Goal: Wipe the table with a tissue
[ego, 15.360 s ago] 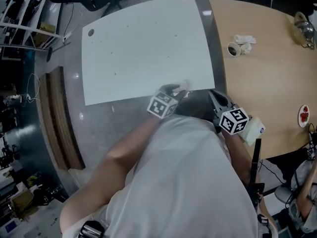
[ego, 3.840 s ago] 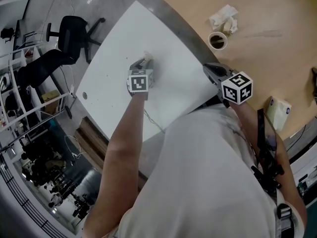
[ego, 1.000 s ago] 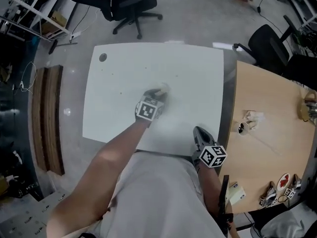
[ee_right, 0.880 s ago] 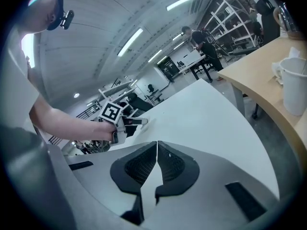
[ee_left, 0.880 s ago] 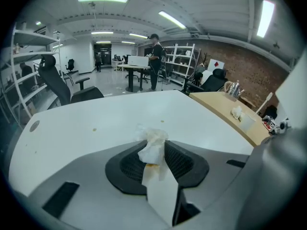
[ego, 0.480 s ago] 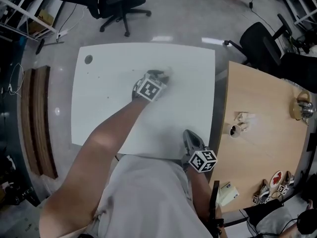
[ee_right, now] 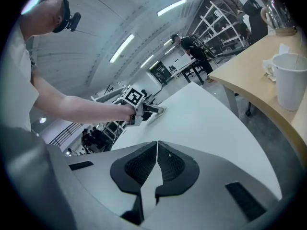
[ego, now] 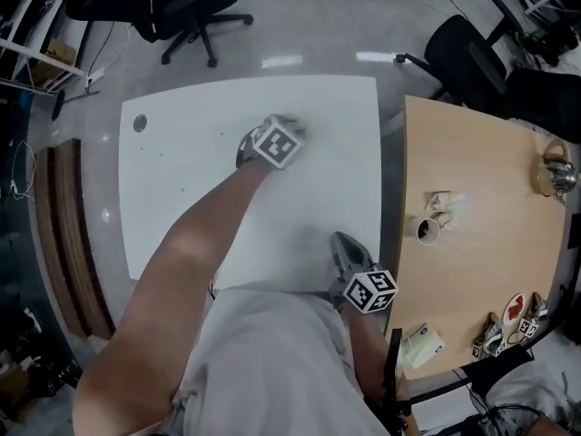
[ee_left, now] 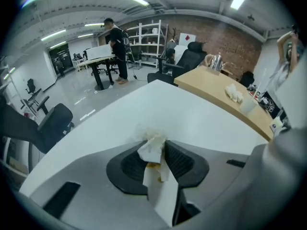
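Wiping at the worktop's (ego: 182,207) far side, I have the tissue (ee_left: 149,152) pinched in my left gripper (ee_left: 157,145), my right gripper (ee_right: 157,147) closed on nothing; next, I judge, sweep the unwiped areas.

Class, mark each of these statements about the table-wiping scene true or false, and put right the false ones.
1. The left gripper is shut on a tissue. True.
2. The right gripper holds a sponge. False: its jaws are together with nothing between them.
3. The left gripper is over the wooden table. False: it is over the white table.
4. A white cup stands on the wooden table. True.
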Action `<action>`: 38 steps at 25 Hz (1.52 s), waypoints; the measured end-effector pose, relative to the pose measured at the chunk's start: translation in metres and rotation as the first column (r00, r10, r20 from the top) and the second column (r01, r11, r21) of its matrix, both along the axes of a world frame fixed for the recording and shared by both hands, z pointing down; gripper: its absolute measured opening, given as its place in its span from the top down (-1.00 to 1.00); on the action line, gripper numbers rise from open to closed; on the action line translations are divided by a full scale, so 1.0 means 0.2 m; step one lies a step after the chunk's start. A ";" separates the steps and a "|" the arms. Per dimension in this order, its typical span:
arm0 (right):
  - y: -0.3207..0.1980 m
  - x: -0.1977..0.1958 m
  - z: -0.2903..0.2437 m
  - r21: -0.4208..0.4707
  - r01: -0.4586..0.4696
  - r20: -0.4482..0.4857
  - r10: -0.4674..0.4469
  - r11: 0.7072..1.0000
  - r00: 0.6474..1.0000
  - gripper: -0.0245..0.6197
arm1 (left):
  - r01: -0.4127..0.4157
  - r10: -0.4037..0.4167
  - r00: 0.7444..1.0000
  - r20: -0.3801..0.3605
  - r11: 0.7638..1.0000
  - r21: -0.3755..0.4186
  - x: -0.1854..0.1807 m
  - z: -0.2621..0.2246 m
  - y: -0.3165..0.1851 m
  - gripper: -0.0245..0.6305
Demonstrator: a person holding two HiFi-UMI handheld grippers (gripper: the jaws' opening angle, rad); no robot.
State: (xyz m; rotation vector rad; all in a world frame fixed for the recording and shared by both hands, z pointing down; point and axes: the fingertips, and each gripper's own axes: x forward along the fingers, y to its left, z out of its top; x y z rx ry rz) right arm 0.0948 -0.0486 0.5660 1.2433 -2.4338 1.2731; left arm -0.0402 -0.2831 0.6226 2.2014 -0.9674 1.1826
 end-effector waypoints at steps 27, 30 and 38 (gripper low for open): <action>0.06 -0.11 -0.04 0.038 0.053 0.058 -0.055 0.998 0.997 0.87 | -0.027 0.027 1.000 -0.001 1.000 -0.008 -0.17 -0.02 0.41 0.60; 0.06 -0.07 -0.04 0.037 0.047 0.051 -0.049 0.998 0.997 0.87 | 0.108 -0.105 0.993 -0.049 0.992 0.061 -0.27 -0.09 0.39 0.60; 0.10 -0.03 -0.02 0.023 0.031 0.057 -0.033 0.999 0.998 0.87 | 0.238 -0.246 0.965 0.091 0.967 0.087 -0.57 -0.03 0.30 0.59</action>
